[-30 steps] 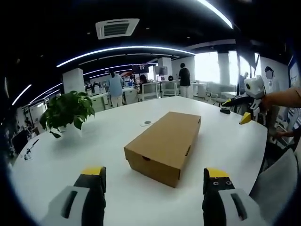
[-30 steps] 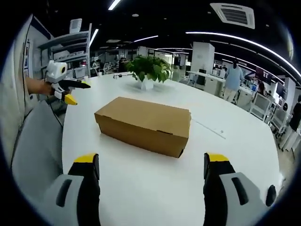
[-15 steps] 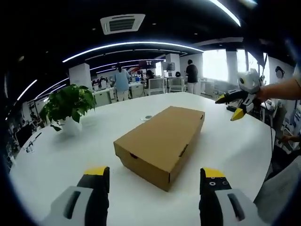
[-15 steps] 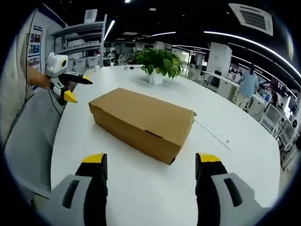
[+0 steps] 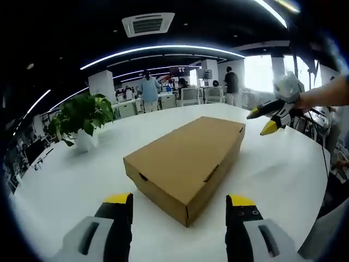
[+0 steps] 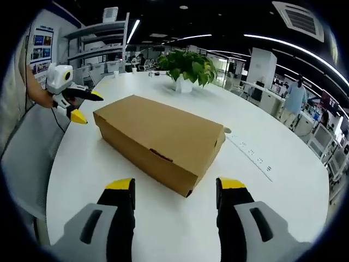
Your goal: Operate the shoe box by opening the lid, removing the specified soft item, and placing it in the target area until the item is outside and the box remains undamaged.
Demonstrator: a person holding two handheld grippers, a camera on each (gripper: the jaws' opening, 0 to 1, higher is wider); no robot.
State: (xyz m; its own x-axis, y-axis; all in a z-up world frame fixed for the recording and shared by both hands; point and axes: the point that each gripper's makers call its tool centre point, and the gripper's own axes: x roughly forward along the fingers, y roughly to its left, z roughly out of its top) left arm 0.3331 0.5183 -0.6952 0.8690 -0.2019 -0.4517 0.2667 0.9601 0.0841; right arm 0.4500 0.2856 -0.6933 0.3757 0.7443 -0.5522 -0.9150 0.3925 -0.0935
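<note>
Cardboard like this should be light and fairly stiff, yet its thin flaps crease if pinched hard, so the front lid edge by the tuck slots looks the safest place to lift (a judgement). The shoe box (image 5: 185, 164) is plain brown, long and low, its lid shut, lying mid-way on the white table (image 5: 65, 191) near a potted plant (image 5: 82, 117). The left gripper (image 5: 179, 203) hovers with jaws spread just short of one box corner; the right gripper (image 6: 173, 188) is likewise spread and holds nothing.
</note>
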